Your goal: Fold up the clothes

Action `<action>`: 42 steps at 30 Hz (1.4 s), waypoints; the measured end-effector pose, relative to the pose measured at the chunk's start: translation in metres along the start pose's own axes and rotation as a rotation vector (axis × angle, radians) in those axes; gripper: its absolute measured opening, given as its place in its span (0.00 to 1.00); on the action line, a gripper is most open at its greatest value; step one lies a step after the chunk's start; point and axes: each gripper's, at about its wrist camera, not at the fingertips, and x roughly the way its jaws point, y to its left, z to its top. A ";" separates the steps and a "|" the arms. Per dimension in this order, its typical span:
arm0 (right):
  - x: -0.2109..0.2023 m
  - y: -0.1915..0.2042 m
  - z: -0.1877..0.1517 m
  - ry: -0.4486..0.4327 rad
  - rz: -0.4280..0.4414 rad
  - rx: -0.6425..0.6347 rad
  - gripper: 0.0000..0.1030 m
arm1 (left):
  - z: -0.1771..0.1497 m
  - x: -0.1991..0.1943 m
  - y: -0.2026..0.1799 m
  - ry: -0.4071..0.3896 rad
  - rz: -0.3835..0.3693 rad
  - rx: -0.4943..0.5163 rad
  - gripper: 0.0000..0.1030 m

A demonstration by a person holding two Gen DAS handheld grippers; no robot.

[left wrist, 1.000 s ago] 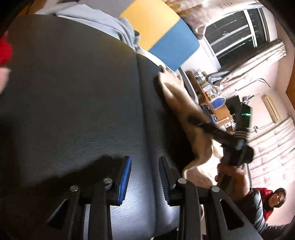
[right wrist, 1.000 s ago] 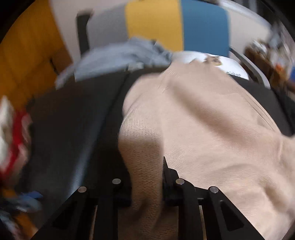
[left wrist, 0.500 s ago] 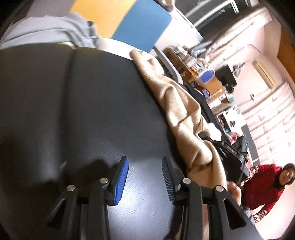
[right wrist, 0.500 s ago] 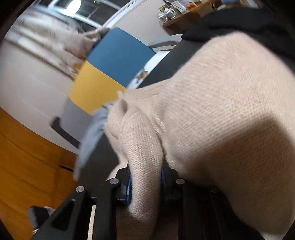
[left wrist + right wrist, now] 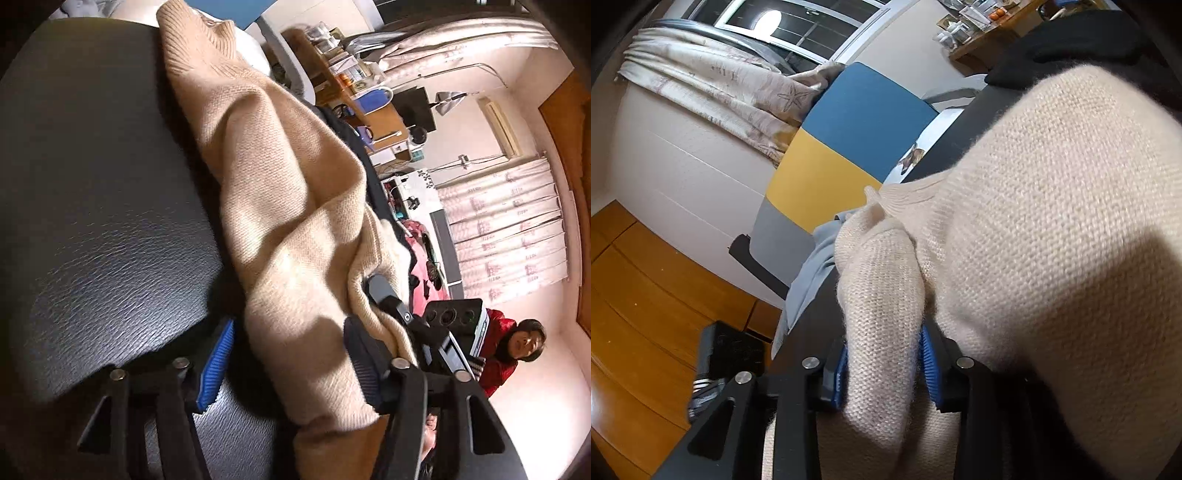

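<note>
A beige knit sweater (image 5: pixel 280 192) lies in a long bunched ridge across a black leather surface (image 5: pixel 92 184), its ribbed collar at the far end. My left gripper (image 5: pixel 291 369) is open, and the sweater's near end passes between its blue pads (image 5: pixel 216 365). The right gripper (image 5: pixel 388 295) shows beside it, at the sweater's right edge. In the right wrist view my right gripper (image 5: pixel 882 369) is shut on a thick fold of the sweater (image 5: pixel 1052 240), which fills most of that view.
A grey-blue garment (image 5: pixel 809 269) lies at the far end of the surface, before a blue, yellow and grey panel (image 5: pixel 849 147). A black garment (image 5: pixel 1071 44) lies beyond the sweater. A person in red (image 5: pixel 509 350) stands right, near a cluttered desk (image 5: pixel 369 96). Wooden floor (image 5: pixel 635 295) lies left.
My left gripper has moved right over the black surface and now has the sweater's end between its fingers. My right gripper, still shut on the sweater, has lifted and turned with it.
</note>
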 end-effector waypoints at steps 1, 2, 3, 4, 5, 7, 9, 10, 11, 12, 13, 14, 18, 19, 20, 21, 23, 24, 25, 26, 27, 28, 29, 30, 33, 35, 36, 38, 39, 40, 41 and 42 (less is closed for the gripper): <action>0.001 -0.001 0.000 -0.001 0.006 0.000 0.36 | -0.001 0.002 -0.002 -0.002 0.013 0.014 0.41; 0.005 -0.002 0.001 -0.003 0.016 -0.001 0.38 | -0.002 0.004 -0.002 -0.004 0.037 0.015 0.17; 0.005 -0.002 0.002 -0.006 0.026 -0.002 0.40 | -0.005 0.004 0.000 -0.011 0.053 0.004 0.13; 0.006 -0.003 0.002 -0.008 0.037 -0.003 0.43 | -0.007 0.000 0.002 -0.026 0.048 -0.010 0.11; 0.007 -0.004 0.002 -0.009 0.047 -0.006 0.44 | -0.009 -0.005 0.003 -0.044 0.042 -0.021 0.10; 0.011 -0.005 0.003 -0.008 0.063 -0.014 0.49 | -0.013 -0.022 0.001 -0.092 0.031 -0.037 0.09; 0.014 -0.004 0.003 -0.007 0.069 -0.021 0.52 | -0.019 -0.046 0.001 -0.138 0.040 -0.040 0.06; 0.016 -0.005 0.004 -0.005 0.077 -0.026 0.55 | -0.022 -0.059 0.001 -0.160 0.048 -0.038 0.06; 0.018 -0.006 0.003 -0.007 0.087 -0.030 0.56 | -0.024 -0.073 0.001 -0.182 0.057 -0.037 0.06; 0.019 -0.005 0.004 -0.002 0.086 -0.030 0.58 | -0.027 -0.087 0.001 -0.204 0.065 -0.035 0.06; 0.021 -0.004 0.004 0.002 0.085 -0.030 0.60 | -0.030 -0.100 0.001 -0.226 0.074 -0.034 0.06; 0.022 -0.003 0.004 0.006 0.084 -0.031 0.62 | -0.033 -0.114 0.001 -0.248 0.083 -0.032 0.05; 0.035 0.030 0.004 0.065 -0.072 -0.096 1.00 | -0.045 -0.168 0.000 -0.336 0.117 -0.026 0.00; 0.036 0.041 0.003 0.065 -0.069 -0.112 1.00 | -0.048 -0.181 0.000 -0.358 0.125 -0.024 0.00; 0.037 0.052 0.002 0.066 -0.066 -0.128 1.00 | -0.051 -0.195 0.000 -0.380 0.134 -0.023 0.00; 0.035 0.059 0.000 0.066 -0.060 -0.142 1.00 | -0.054 -0.209 0.000 -0.402 0.143 -0.021 0.00; 0.029 0.076 0.000 0.045 -0.094 -0.187 1.00 | -0.060 -0.236 0.000 -0.446 0.160 -0.018 0.00; 0.025 0.081 0.000 0.037 -0.102 -0.202 1.00 | -0.063 -0.249 0.000 -0.468 0.168 -0.016 0.00; 0.021 0.084 -0.003 0.043 -0.113 -0.225 1.00 | -0.067 -0.256 0.003 -0.470 0.172 -0.017 0.00; 0.016 0.086 -0.006 0.048 -0.123 -0.247 1.00 | -0.073 -0.248 0.008 -0.438 0.160 -0.025 0.06; 0.012 0.088 -0.009 0.054 -0.134 -0.270 1.00 | -0.077 -0.236 0.012 -0.405 0.136 -0.042 0.12; 0.009 0.087 -0.016 0.071 -0.157 -0.294 1.00 | -0.079 -0.223 0.016 -0.369 0.112 -0.057 0.12; 0.006 0.086 -0.024 0.087 -0.189 -0.323 1.00 | -0.080 -0.207 0.017 -0.329 0.092 -0.071 0.15; 0.004 0.084 -0.031 0.103 -0.222 -0.352 1.00 | -0.083 -0.186 0.017 -0.287 0.083 -0.087 0.20; -0.001 0.083 -0.049 0.130 -0.309 -0.455 1.00 | -0.089 -0.133 0.014 -0.172 0.075 -0.118 0.27; -0.003 0.080 -0.060 0.136 -0.353 -0.509 1.00 | -0.090 -0.107 0.014 -0.131 0.062 -0.147 0.34; -0.003 0.077 -0.063 0.136 -0.368 -0.522 1.00 | -0.090 -0.096 0.014 -0.129 0.047 -0.172 0.40; -0.001 0.068 -0.066 0.137 -0.396 -0.524 1.00 | -0.091 -0.083 0.018 -0.153 0.007 -0.230 0.52; 0.000 0.064 -0.068 0.134 -0.404 -0.517 1.00 | -0.091 -0.078 0.022 -0.166 -0.016 -0.269 0.56; 0.002 0.059 -0.068 0.133 -0.414 -0.512 1.00 | -0.092 -0.074 0.025 -0.181 -0.043 -0.310 0.58; 0.005 0.055 -0.070 0.134 -0.421 -0.512 1.00 | -0.092 -0.069 0.028 -0.194 -0.063 -0.346 0.62; 0.006 0.052 -0.071 0.126 -0.420 -0.518 1.00 | -0.092 -0.065 0.030 -0.204 -0.062 -0.367 0.62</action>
